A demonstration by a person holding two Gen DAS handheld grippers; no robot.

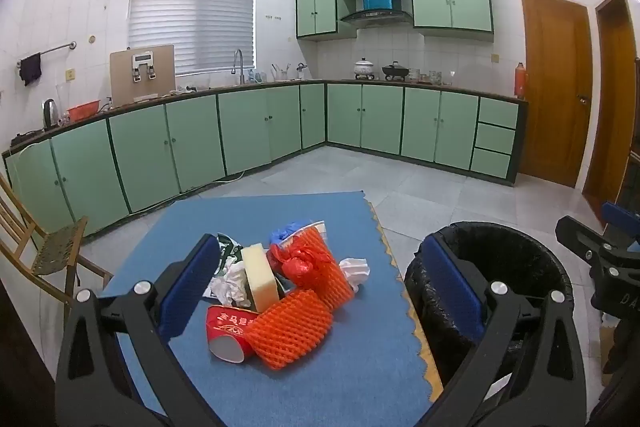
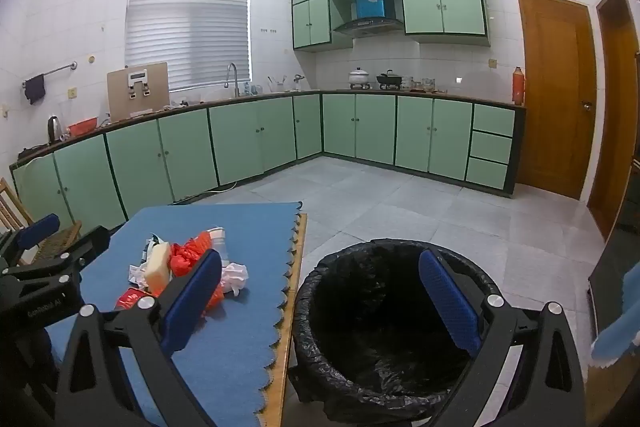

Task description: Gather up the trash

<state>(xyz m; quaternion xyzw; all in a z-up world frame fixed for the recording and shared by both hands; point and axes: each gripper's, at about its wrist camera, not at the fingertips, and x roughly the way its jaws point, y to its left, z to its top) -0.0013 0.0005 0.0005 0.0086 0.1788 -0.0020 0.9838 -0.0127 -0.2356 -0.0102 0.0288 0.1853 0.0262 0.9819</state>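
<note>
A small heap of trash (image 1: 280, 279) lies near the middle of a blue mat (image 1: 320, 367) that covers the table. In the heap are two orange foam fruit nets (image 1: 290, 327), a red paper cup (image 1: 228, 331) lying on its side at the near edge, a pale yellow sponge block (image 1: 260, 277) standing on end, a knotted red plastic bag (image 1: 298, 263), crumpled white tissue (image 1: 354, 269), and something blue (image 1: 286, 231) at the far side. The pieces touch and overlap one another.

Just beside the table's right edge stands a round bin lined with a black bag (image 2: 380, 327); it looks empty, though its bottom is dark.

The left gripper (image 1: 324, 295) hovers above the near side of the heap, jaws spread wide and holding nothing. The right gripper (image 2: 320, 303) hangs over the gap between table and bin, jaws likewise wide apart and empty.

Judging from this, no piece has been lifted yet; the work stands at its start. The next move likely calls for lowering one gripper over a single piece at the heap's edge, such as the cup or the nearer net, and closing gently, since these things are light and crush easily.

A printed wrapper at the heap's left is partly hidden behind the left jaw. Behind lie green kitchen cabinets (image 1: 248, 131), a tiled floor and a wooden door.
</note>
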